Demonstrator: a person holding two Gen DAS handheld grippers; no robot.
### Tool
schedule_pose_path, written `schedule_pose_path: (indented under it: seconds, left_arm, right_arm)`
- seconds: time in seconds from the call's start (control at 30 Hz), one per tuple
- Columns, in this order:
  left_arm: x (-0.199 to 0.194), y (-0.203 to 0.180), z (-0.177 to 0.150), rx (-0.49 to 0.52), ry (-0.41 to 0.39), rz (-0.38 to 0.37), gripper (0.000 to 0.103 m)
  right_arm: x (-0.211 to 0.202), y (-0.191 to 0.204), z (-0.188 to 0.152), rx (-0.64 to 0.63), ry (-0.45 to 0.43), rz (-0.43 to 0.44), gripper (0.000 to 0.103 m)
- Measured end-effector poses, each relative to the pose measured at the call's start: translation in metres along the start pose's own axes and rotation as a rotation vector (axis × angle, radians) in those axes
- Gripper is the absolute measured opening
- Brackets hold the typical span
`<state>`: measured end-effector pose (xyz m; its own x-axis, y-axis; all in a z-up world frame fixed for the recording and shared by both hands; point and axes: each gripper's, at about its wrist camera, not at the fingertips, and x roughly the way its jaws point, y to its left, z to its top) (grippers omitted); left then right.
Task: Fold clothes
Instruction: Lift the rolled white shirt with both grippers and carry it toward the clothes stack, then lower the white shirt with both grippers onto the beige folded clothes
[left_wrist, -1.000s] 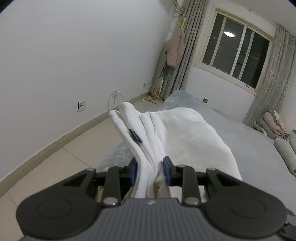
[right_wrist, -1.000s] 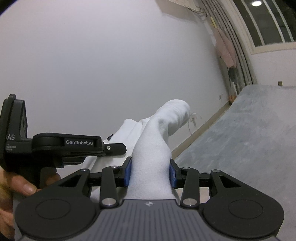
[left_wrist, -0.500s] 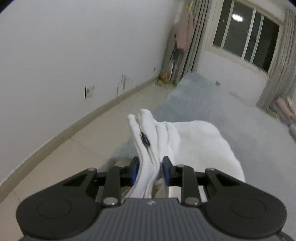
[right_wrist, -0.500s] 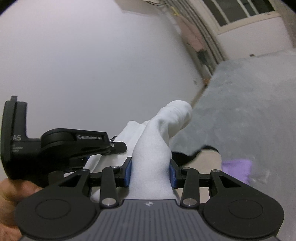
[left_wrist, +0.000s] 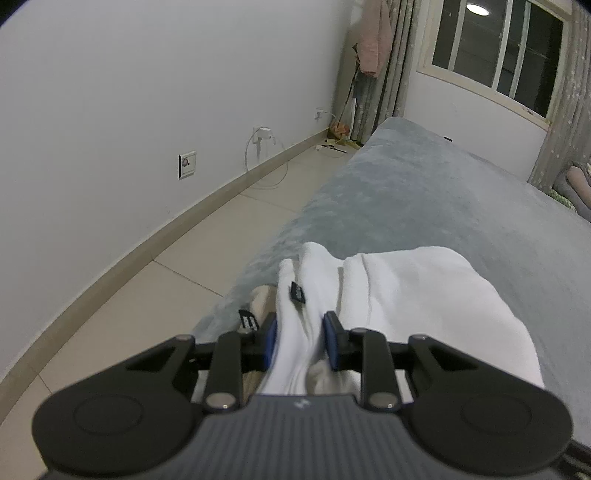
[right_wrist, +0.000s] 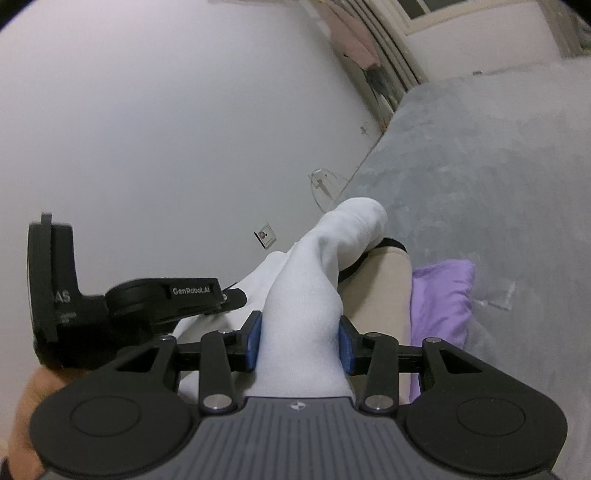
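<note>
A white garment (left_wrist: 413, 295) is held by both grippers above a grey bed (left_wrist: 443, 192). My left gripper (left_wrist: 300, 341) is shut on a bunched edge of it, where a small black label (left_wrist: 296, 292) shows. The rest drapes to the right over the bed. My right gripper (right_wrist: 300, 341) is shut on another thick fold of the white garment (right_wrist: 314, 280), which stands up past the pads. The left gripper's body (right_wrist: 147, 299) shows close at the left in the right wrist view.
A beige garment (right_wrist: 384, 291) and a purple garment (right_wrist: 443, 295) lie on the grey bed (right_wrist: 498, 166) under the grippers. A tiled floor (left_wrist: 147, 295) and white wall with sockets (left_wrist: 186, 164) run along the left. Curtains and a window (left_wrist: 498, 51) stand at the far end.
Both grippers have lowered with the white garment toward the bed. The beige and purple garments have come into the right wrist view.
</note>
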<state>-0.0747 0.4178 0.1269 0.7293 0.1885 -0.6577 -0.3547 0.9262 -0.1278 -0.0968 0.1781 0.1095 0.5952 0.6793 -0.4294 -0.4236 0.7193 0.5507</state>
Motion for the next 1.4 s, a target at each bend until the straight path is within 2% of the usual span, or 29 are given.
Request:
schedule_pose_path:
  seconds: [0.17,0.37,0.6,1.13,1.27,1.4]
  left_arm:
    - [0.005,-0.001,0.001,0.001,0.000,0.010,0.023]
    - [-0.003,-0.002,0.000,-0.003,0.004,0.029,0.023]
    - [-0.020,-0.004,-0.003,0.005,-0.014,0.047,0.024]
    - [-0.058,0.003,-0.022,-0.002,-0.054,0.044,0.025]
    - [-0.058,0.007,-0.026,-0.004,-0.053,0.045,0.027]
    - [-0.054,0.007,-0.030,0.000,-0.040,0.048,0.029]
  right_arm:
    - [-0.008,0.000,-0.003,0.048,0.002,-0.007,0.042]
    - [-0.010,0.009,0.004,-0.098,0.011,-0.029,0.043]
    - [-0.009,0.010,0.008,-0.179,0.020,-0.039,0.044]
    - [-0.014,0.022,0.006,-0.236,0.007,-0.049,0.045]
    - [-0.016,0.026,0.002,-0.280,-0.001,-0.046,0.038]
    - [-0.013,0.022,0.001,-0.244,0.026,-0.039,0.036]
